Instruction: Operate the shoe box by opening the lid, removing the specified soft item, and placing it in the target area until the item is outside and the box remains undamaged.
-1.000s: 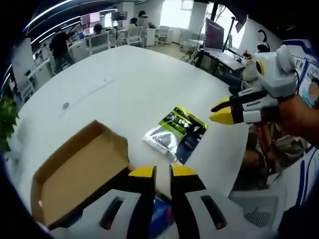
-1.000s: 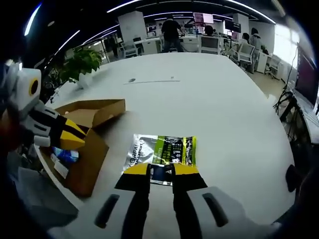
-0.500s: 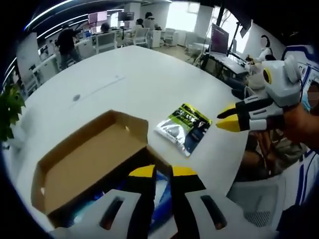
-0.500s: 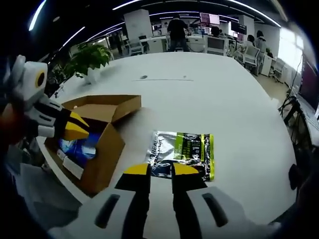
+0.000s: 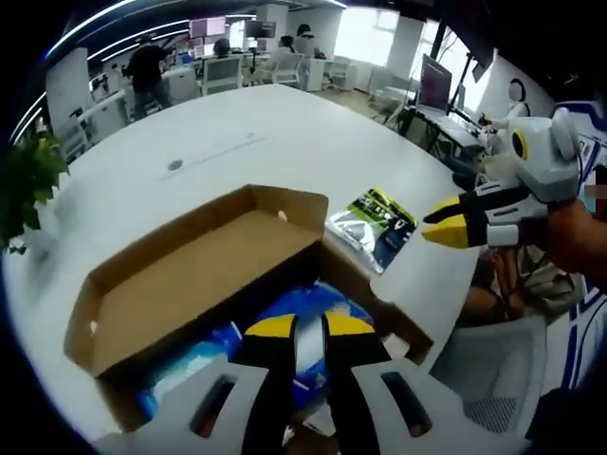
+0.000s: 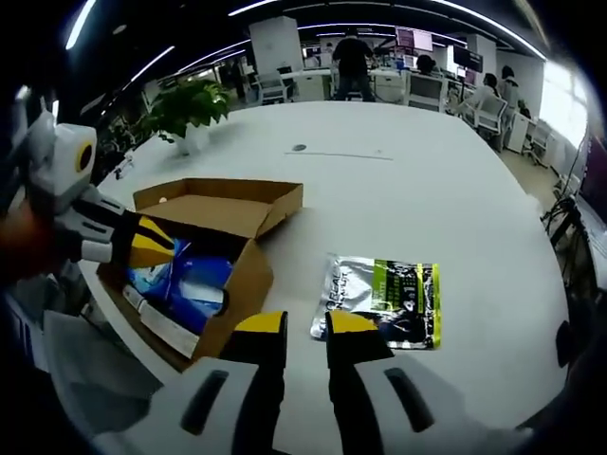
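The shoe box is sitting near the edge of the big white bench with its lid flipped all the way back, so the plain cardboard inside of the lid is facing up. Inside the box there's a blue and white soft item, looks like something bagged in plastic, still lying in there.

The left tongs are hanging right over the open box, yellow tips pointing down at that blue stuff, with just a narrow gap between them and nothing pinched. From the right gripper view you can see them too, hovering at the box's near end.

The right tongs are off to the side of the box, above the bench, also nearly together and gripping nothing. Just ahead of them a silver, green and black foil pouch is lying flat on the bench, beside the box but not touching it. In the left gripper view the pouch sits just past the box's far corner, with the right tongs held above the bench edge.

A potted plant is standing further back on the bench.
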`<state>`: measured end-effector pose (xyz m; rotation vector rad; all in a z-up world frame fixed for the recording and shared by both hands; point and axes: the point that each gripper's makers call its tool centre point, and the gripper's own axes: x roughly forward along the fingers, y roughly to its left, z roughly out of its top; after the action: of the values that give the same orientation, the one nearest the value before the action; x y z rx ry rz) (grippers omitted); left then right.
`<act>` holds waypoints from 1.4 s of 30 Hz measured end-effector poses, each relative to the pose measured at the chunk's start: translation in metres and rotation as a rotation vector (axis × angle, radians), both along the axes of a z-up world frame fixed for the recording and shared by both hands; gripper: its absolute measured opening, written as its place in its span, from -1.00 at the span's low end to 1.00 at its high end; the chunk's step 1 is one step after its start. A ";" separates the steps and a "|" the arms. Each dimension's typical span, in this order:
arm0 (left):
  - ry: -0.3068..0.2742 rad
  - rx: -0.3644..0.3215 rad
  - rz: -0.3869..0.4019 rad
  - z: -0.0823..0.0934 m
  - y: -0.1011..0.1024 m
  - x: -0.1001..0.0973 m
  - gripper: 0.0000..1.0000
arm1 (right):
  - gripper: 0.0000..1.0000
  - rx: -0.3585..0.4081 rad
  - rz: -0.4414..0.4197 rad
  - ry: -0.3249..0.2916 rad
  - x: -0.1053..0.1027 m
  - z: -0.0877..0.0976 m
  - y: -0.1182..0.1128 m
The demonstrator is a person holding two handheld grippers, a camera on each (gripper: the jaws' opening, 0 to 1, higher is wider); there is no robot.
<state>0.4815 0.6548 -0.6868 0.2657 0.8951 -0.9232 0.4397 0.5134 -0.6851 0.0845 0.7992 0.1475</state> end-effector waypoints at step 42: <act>0.020 0.020 0.158 -0.013 0.105 0.023 -0.86 | -0.75 0.014 0.166 -0.005 0.037 0.003 0.105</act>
<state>0.5048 0.7599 -0.6998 0.2004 0.9308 -0.7722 0.4765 0.6189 -0.6824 0.0314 0.7998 0.3100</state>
